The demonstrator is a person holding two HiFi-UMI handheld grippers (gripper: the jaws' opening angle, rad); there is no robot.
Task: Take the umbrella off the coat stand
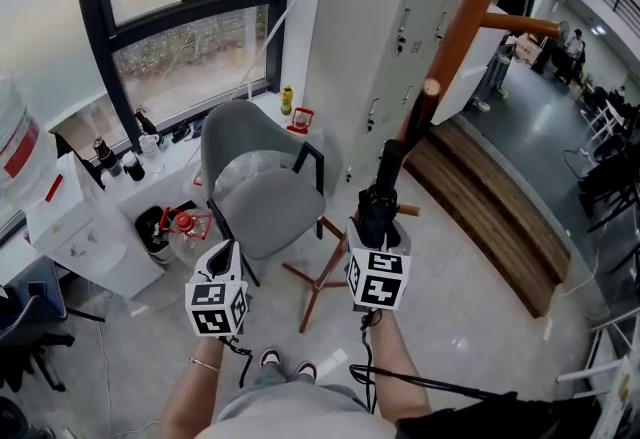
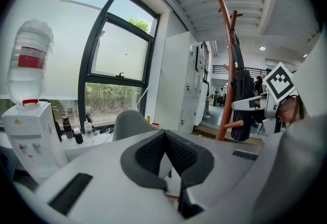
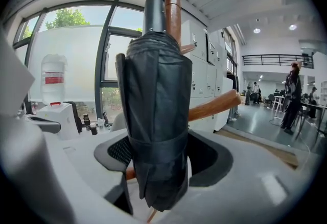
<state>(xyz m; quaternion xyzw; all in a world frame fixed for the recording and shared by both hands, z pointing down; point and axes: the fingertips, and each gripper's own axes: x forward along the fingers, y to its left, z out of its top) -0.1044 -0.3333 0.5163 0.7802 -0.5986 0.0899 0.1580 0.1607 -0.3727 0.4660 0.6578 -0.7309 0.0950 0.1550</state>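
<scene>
A folded black umbrella (image 1: 380, 202) hangs upright against the brown wooden coat stand (image 1: 470, 17), its top up by the stand's upper pegs. My right gripper (image 1: 379, 232) is at its lower half, and the umbrella (image 3: 158, 116) fills the space between the jaws. The pads (image 3: 118, 152) stand wide on either side of it and I see no firm press on the fabric. A peg (image 3: 214, 105) of the stand juts out to the right behind the umbrella. My left gripper (image 1: 225, 252) hovers apart to the left, shut on nothing (image 2: 164, 139). From there the umbrella (image 2: 241, 95) shows at the right.
A grey chair (image 1: 265, 197) stands just ahead and left of the stand's feet. A water dispenser (image 1: 70, 227) and a low shelf with bottles line the window wall. White lockers (image 1: 400, 27) rise behind the stand. A raised wooden step (image 1: 500, 217) runs along the right.
</scene>
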